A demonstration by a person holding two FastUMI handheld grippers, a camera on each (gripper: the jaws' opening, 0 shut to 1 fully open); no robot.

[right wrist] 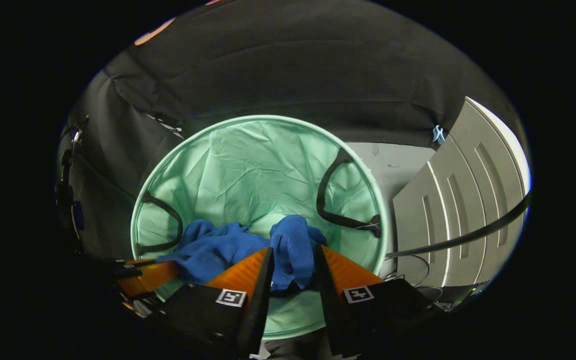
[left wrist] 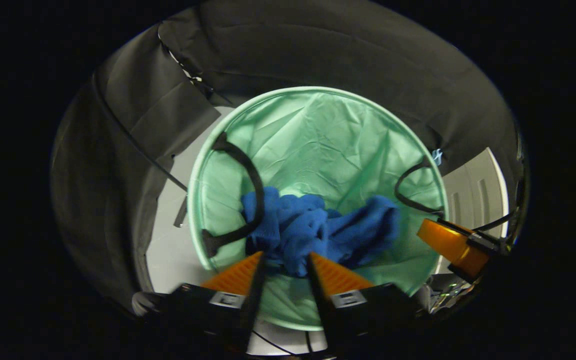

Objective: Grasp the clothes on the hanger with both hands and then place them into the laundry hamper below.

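Observation:
A blue fleece garment (left wrist: 308, 225) lies bunched inside the round mint-green laundry hamper (left wrist: 318, 90), low against its near wall. In the left gripper view, my left gripper (left wrist: 286, 255) is over the hamper's near rim, its fingers closed on a fold of the garment. One of the right gripper's fingers (left wrist: 448, 242) shows at the hamper's right rim. In the right gripper view, my right gripper (right wrist: 293, 248) pinches another fold of the garment (right wrist: 293, 250) above the hamper (right wrist: 258, 118). The rest of the cloth trails left toward a finger (right wrist: 145, 277) of the left gripper.
Two black strap handles (left wrist: 248, 175) hang inside the hamper. A white panelled cabinet (right wrist: 458, 200) stands to the right of it, with a black cable (right wrist: 468, 235) across its front. Grey floor (left wrist: 168, 250) surrounds the hamper, and black cloth walls rise behind.

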